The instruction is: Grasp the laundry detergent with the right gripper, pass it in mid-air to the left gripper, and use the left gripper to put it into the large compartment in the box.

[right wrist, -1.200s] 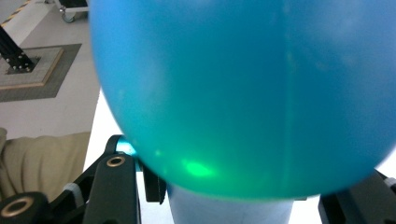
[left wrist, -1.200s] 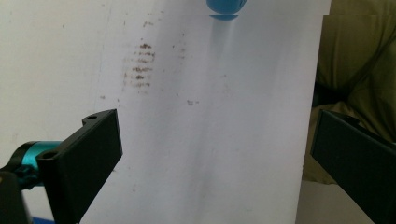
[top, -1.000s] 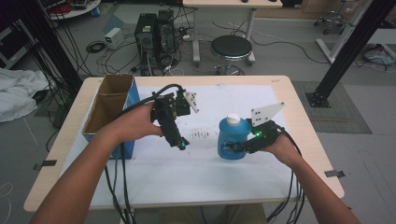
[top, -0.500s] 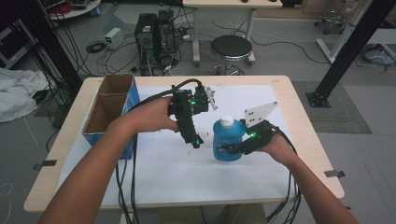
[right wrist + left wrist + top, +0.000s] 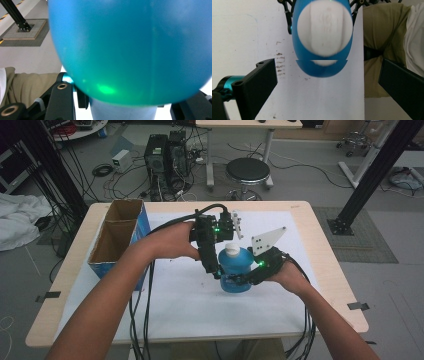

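A blue bottle point(image 5: 236, 270) with a white cap point(image 5: 231, 250) stands near the middle of the white sheet. My right gripper point(image 5: 244, 280) is shut on its body from the right; in the right gripper view the bottle's blue wall point(image 5: 130, 50) bulges close over the two jaws. My left gripper point(image 5: 214, 269) points down just left of the bottle, its jaws spread wide and holding nothing. In the left gripper view I look straight down on the cap point(image 5: 324, 30), which lies ahead of the open left gripper point(image 5: 327, 82), not between its jaws.
An open cardboard box point(image 5: 117, 237) with blue sides stands at the table's left edge. A white sheet point(image 5: 175, 305) covers most of the wooden tabletop point(image 5: 325, 270). Cables trail from both grippers toward the front edge. A stool point(image 5: 247, 170) stands beyond the table.
My left gripper has swung right and now hangs beside the bottle's cap. The right gripper has carried the bottle a little to the left, toward it.
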`<state>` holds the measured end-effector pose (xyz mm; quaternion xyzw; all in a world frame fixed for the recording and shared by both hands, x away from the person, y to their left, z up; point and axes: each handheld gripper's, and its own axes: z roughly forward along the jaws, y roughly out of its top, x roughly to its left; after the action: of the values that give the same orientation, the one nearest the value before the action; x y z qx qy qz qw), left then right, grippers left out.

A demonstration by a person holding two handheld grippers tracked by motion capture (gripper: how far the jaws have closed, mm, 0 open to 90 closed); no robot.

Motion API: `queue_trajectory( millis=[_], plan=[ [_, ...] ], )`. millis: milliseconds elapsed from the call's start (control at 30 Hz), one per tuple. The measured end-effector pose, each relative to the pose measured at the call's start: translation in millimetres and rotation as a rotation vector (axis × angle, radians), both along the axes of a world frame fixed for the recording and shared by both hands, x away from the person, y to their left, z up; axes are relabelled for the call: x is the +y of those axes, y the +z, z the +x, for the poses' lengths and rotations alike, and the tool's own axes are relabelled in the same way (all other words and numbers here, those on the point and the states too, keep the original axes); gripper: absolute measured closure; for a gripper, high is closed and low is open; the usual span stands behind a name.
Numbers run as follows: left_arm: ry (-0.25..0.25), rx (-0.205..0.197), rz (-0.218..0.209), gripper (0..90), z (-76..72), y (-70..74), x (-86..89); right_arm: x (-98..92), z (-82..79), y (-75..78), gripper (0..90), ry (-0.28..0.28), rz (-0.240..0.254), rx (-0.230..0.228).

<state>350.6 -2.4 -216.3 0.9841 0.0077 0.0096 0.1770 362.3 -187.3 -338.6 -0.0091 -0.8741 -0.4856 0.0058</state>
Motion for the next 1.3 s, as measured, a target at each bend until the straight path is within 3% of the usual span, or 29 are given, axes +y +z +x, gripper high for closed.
queue_trajectory(
  millis=[400,1000,1133,1300],
  plan=[
    [-0.016,0.000,0.011,2.1,2.1,-1.7,-9.5,16.1,-1.4,1.2,44.7,0.028,-0.006,0.006],
    [-0.031,-0.010,0.055,2.3,6.6,-12.8,-22.4,15.5,-1.8,4.6,44.6,0.024,0.001,0.008],
    [-0.046,-0.007,0.063,10.0,7.2,-14.6,-23.3,14.6,-2.1,5.3,44.6,0.022,0.002,0.009],
    [-0.039,-0.017,0.067,10.2,7.3,-16.1,-23.7,14.3,-2.5,5.6,44.6,0.018,0.002,0.006]
  ],
)
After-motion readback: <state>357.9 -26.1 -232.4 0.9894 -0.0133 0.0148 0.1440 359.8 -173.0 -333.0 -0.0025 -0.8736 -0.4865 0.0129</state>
